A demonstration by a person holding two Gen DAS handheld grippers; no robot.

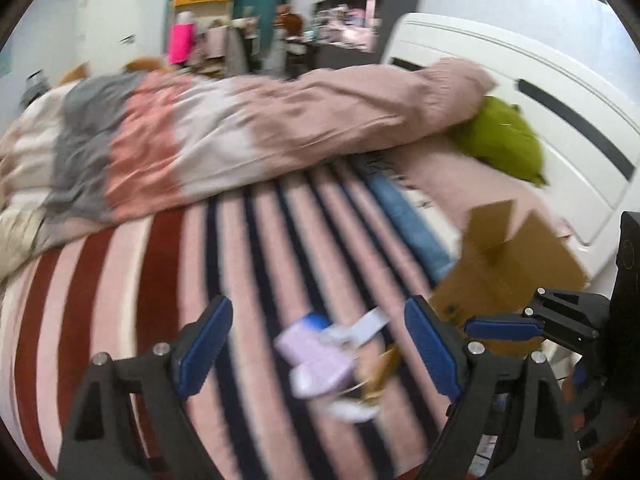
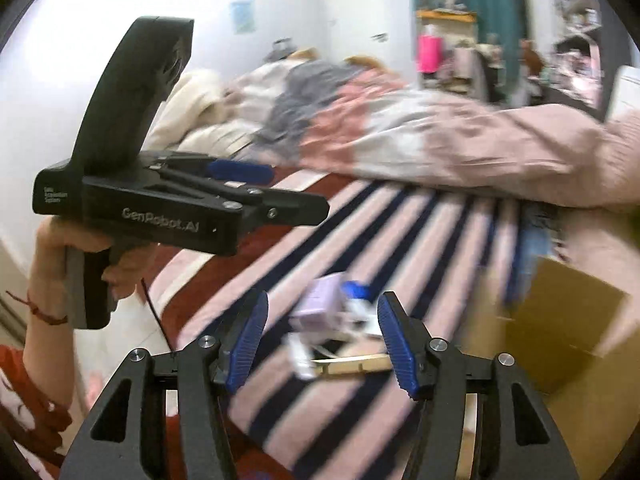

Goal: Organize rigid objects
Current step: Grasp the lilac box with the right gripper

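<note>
Both wrist cameras looked steeply down, close over the striped bedspread point(image 1: 248, 280), sharing its small clutter point(image 2: 332, 320) and cardboard box point(image 1: 508, 264).

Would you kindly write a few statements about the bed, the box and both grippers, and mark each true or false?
1. The left gripper is open and holds nothing. True.
2. The cardboard box stands closed. False: its flaps are open.
3. A lilac item lies on the striped blanket. True.
4. The right gripper grips the wooden clip. False: its jaws are open, and the clip lies on the blanket.
5. The green cushion sits in the box. False: it lies by the headboard.
</note>
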